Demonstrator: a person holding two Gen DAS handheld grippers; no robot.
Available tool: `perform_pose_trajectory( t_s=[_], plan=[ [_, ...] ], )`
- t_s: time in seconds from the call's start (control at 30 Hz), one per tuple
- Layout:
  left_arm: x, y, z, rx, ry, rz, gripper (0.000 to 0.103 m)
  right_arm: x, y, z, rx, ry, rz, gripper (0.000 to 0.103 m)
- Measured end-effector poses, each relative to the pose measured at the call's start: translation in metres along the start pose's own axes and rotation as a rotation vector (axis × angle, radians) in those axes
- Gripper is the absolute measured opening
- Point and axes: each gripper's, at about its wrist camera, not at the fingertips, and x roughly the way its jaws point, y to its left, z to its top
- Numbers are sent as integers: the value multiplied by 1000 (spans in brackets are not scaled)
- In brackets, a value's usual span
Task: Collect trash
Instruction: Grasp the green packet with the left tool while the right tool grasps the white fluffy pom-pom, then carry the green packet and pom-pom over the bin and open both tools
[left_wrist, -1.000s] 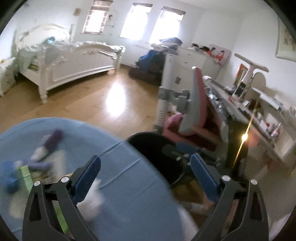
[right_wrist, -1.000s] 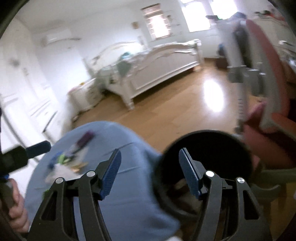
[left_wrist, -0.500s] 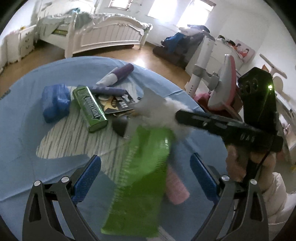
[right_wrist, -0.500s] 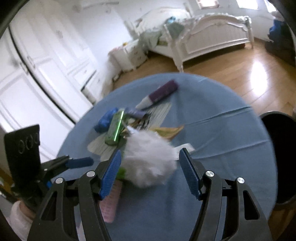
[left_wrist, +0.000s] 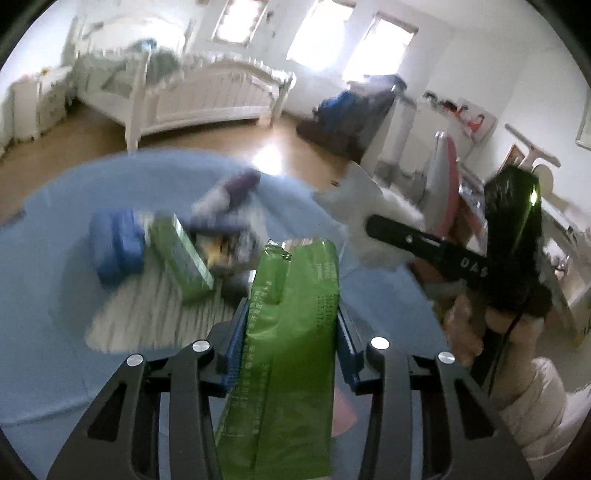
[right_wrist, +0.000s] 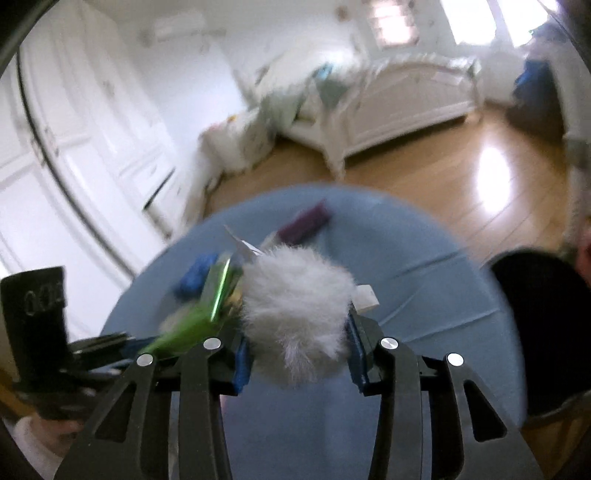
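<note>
Left wrist view: our left claw (left_wrist: 291, 332) is closing on a green wrapper (left_wrist: 291, 350) above the desk (left_wrist: 55, 332); our right claw (right_wrist: 297, 354) is closing on a white fluff ball (right_wrist: 295, 314). We judge pickup underway; next, carry both to the black bin (right_wrist: 546, 332).

Left gripper (left_wrist: 291, 328): jaws closing on green wrapper (left_wrist: 291, 332), blue pads against both its edges. Beyond, on blue-clothed surface (left_wrist: 55, 332): green box (left_wrist: 181, 266), blue bundle (left_wrist: 116, 249), purple tube (left_wrist: 240, 184), all blurred. Right gripper (left_wrist: 373, 229) at right carries white fluff (left_wrist: 373, 206).
</note>
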Motion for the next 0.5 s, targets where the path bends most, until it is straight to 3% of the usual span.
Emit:
perform_pose_trajectory(
  t_s=[0.13, 0.23, 0.5],
  plan=[
    [-5, -27, 31, 7, -85, -46, 42, -34, -29, 11, 14, -128, -94, 41],
    [9, -46, 48, 7, -112, -52, 42, -46, -53, 14, 38, -168, -146, 41],
    [92, -110, 75, 72, -48, -126, 42, -65, -122, 10, 53, -218, -301, 41]
  ],
)
